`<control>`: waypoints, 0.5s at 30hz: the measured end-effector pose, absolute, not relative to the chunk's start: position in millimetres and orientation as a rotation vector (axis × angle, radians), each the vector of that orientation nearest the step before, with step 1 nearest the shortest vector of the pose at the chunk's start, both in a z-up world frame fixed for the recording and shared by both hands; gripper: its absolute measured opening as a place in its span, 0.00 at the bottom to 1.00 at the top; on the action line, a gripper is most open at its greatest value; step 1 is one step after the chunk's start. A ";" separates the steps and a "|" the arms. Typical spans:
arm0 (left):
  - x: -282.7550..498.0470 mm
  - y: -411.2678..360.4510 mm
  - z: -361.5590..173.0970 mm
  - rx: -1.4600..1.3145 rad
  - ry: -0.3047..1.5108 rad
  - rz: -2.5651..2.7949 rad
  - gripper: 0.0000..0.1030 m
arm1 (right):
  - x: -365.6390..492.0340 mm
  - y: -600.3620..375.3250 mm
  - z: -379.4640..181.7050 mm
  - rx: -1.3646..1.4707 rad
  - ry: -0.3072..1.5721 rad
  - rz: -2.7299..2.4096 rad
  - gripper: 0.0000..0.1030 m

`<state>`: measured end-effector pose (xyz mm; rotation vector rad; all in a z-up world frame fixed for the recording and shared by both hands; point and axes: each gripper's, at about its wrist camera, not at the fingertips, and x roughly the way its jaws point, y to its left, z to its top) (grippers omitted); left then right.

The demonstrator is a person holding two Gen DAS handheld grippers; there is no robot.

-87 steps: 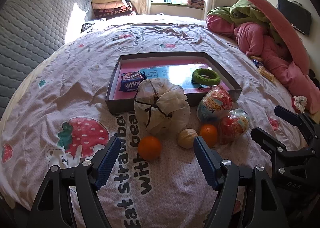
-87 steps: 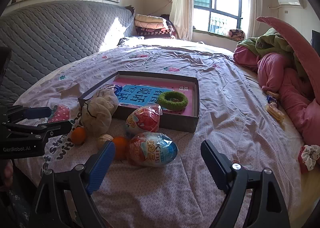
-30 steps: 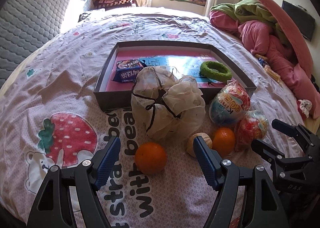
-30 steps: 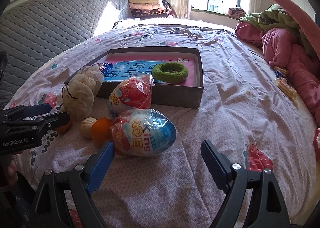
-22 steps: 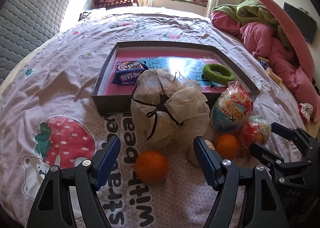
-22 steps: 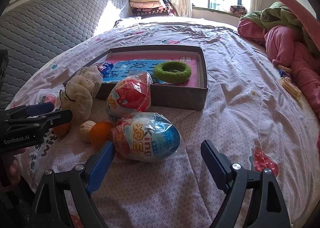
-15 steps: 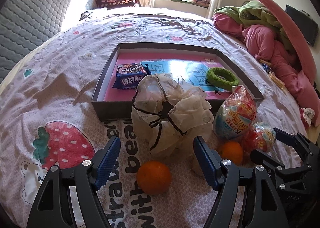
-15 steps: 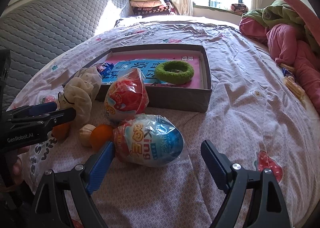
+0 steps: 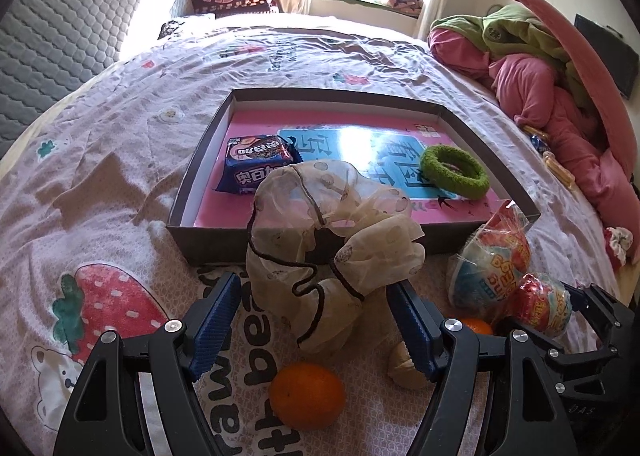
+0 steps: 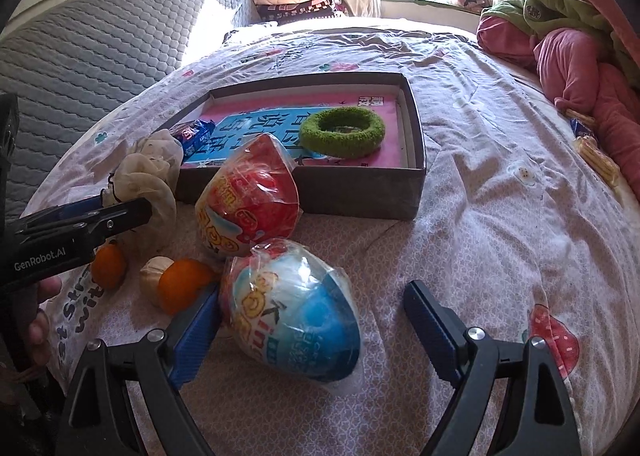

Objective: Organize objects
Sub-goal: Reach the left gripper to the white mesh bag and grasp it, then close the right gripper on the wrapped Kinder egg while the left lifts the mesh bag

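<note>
My left gripper (image 9: 314, 322) is open, its blue pads on either side of the lower part of a cream gauze scrunchie (image 9: 328, 256) that lies against the box's front wall. An orange (image 9: 307, 396) sits just below the pads, beside a beige ball (image 9: 404, 364). My right gripper (image 10: 316, 332) is open around a blue-and-white wrapped toy egg (image 10: 296, 312); the right pad stands clear of it. A red wrapped egg (image 10: 248, 200) leans on the grey box (image 10: 360, 196). In the box lie a green ring (image 10: 342, 132) and a blue snack packet (image 9: 256, 160).
A second orange (image 10: 180, 284) lies left of the blue egg. Pink and green bedding (image 9: 540, 68) is heaped at the right, with small snack packets (image 10: 596, 160) near it. A grey quilted headboard (image 10: 100, 48) stands at the left. The sheet right of the box is bare.
Both grippers have moved forward and slightly down. The scrunchie now sits between the left pads and the blue egg between the right pads. Both stay open.
</note>
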<state>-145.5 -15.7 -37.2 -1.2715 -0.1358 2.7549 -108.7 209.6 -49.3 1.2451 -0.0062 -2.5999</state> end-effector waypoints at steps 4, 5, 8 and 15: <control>-151.2 -15.6 -39.3 -1.269 -0.140 2.754 0.74 | -109.3 209.0 -50.4 1.251 0.012 -2.605 0.76; -152.7 -15.7 -39.7 -1.269 -0.144 2.753 0.74 | -109.1 208.7 -50.6 1.251 0.017 -2.603 0.74; -155.8 -15.8 -42.6 -1.274 -0.147 2.750 0.74 | -108.3 207.1 -51.3 1.252 0.047 -2.604 0.65; -162.4 -16.9 -50.3 -1.286 -0.164 2.738 0.74 | -105.2 209.4 -48.9 1.224 0.053 -2.618 0.55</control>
